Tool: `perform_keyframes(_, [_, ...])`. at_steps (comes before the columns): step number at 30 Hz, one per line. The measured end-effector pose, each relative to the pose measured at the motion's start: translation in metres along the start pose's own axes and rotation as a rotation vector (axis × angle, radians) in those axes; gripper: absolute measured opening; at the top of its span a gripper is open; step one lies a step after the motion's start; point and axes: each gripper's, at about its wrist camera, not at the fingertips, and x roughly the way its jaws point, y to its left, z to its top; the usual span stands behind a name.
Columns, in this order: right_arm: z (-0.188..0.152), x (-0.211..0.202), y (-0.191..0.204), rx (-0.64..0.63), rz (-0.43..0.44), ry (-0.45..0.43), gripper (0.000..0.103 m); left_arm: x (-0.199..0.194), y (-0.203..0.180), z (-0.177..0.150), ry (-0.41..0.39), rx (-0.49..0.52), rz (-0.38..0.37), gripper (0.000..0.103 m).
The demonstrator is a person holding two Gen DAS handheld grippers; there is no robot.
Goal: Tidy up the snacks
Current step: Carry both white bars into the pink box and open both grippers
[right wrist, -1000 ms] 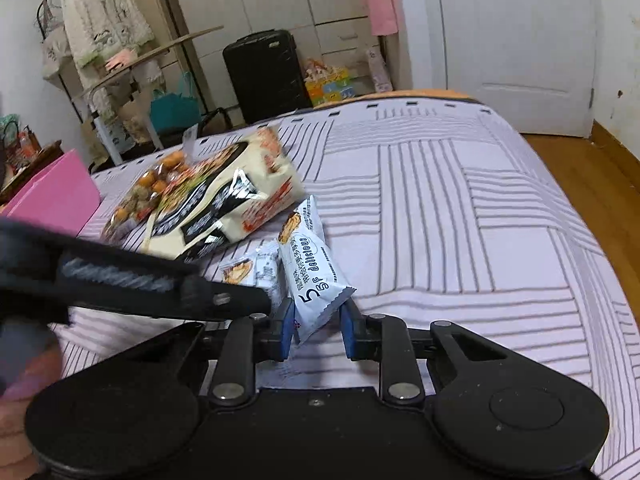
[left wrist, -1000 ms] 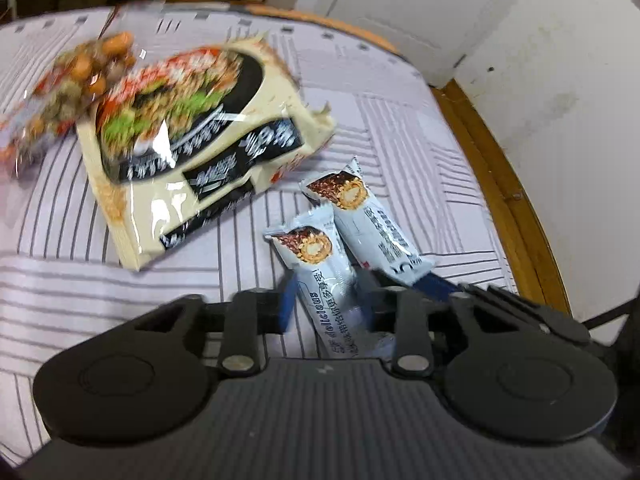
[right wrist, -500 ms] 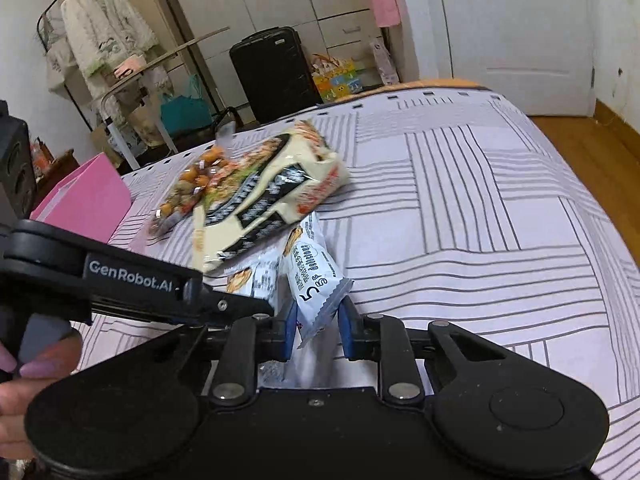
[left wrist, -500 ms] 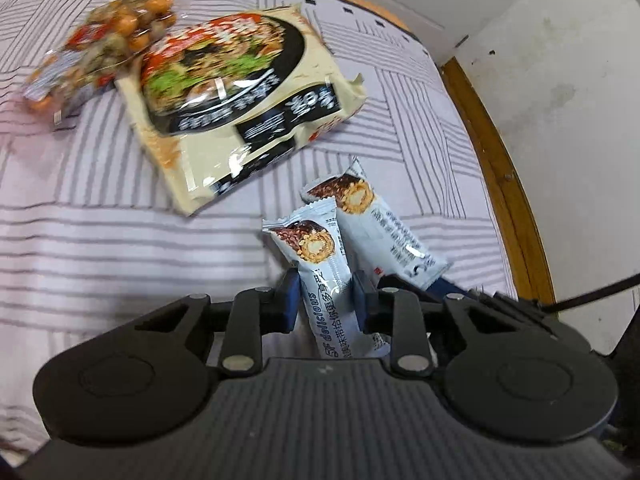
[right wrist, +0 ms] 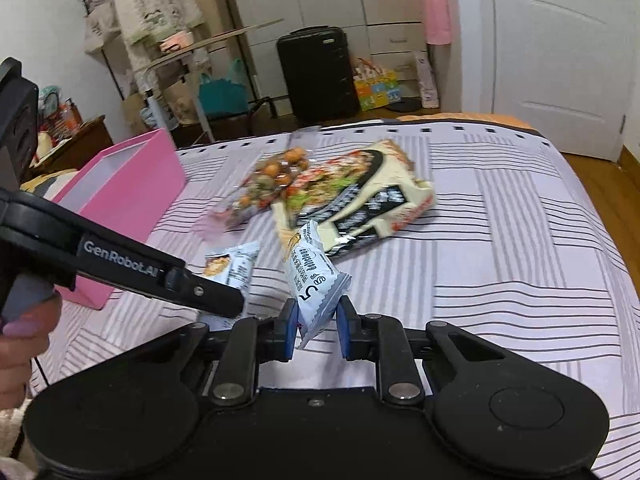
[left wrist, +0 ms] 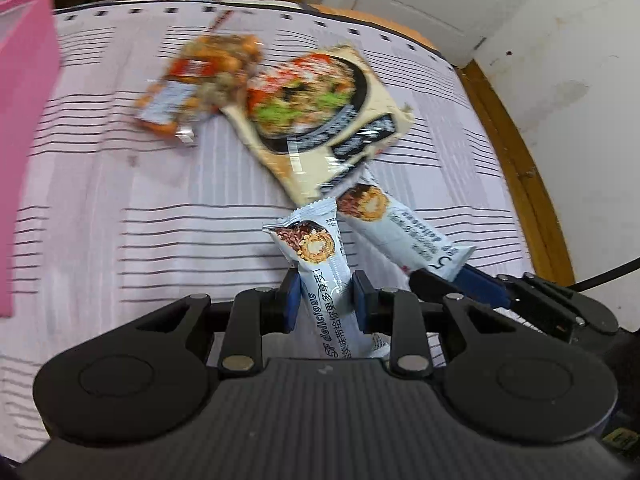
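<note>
My left gripper (left wrist: 325, 296) is shut on a pale blue snack bar (left wrist: 320, 264), held above the striped cloth. My right gripper (right wrist: 318, 322) is shut on a second pale blue snack bar (right wrist: 314, 276), also lifted; this bar shows in the left wrist view (left wrist: 400, 228) with the right gripper's tip under it. The left gripper's bar shows in the right wrist view (right wrist: 232, 266). A large cream noodle packet (left wrist: 324, 128) (right wrist: 356, 200) and a clear bag of mixed nuts (left wrist: 200, 80) (right wrist: 268, 184) lie on the cloth beyond. A pink box (right wrist: 124, 200) (left wrist: 24, 128) stands at the left.
The table's wooden rim (left wrist: 516, 168) curves along the right, with a white wall and door behind. Past the far edge are a black suitcase (right wrist: 318, 74), a clothes rack (right wrist: 152, 40) and floor clutter. A hand (right wrist: 20, 332) holds the left gripper.
Both grippers have risen and drawn back with their bars. The view has swung so the pink box shows at the left. The noodle packet and nut bag look farther off and blurred.
</note>
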Motion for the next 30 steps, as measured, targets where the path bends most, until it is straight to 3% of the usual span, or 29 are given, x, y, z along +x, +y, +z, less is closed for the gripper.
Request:
perform_keyframes(6, [0.005,-0.016,0.042,-0.082,0.067,-0.012,0.024,-0.034,0.033,-0.012,0.018,-0.042,0.026,0.026])
perform_keyframes(15, [0.03,-0.039,0.113,-0.217,0.159,-0.046,0.024,-0.101,0.077,-0.027,-0.059,-0.067,0.058,0.026])
perform_keyframes(23, [0.065,-0.027,0.178,-0.31,0.221,-0.089,0.024,-0.176,0.119,-0.027,-0.216,-0.071,0.099,0.026])
perform_keyframes(30, [0.093,0.02,0.23,-0.389,0.268,-0.083,0.024,-0.21,0.184,-0.011,-0.337,-0.178,0.18,0.026])
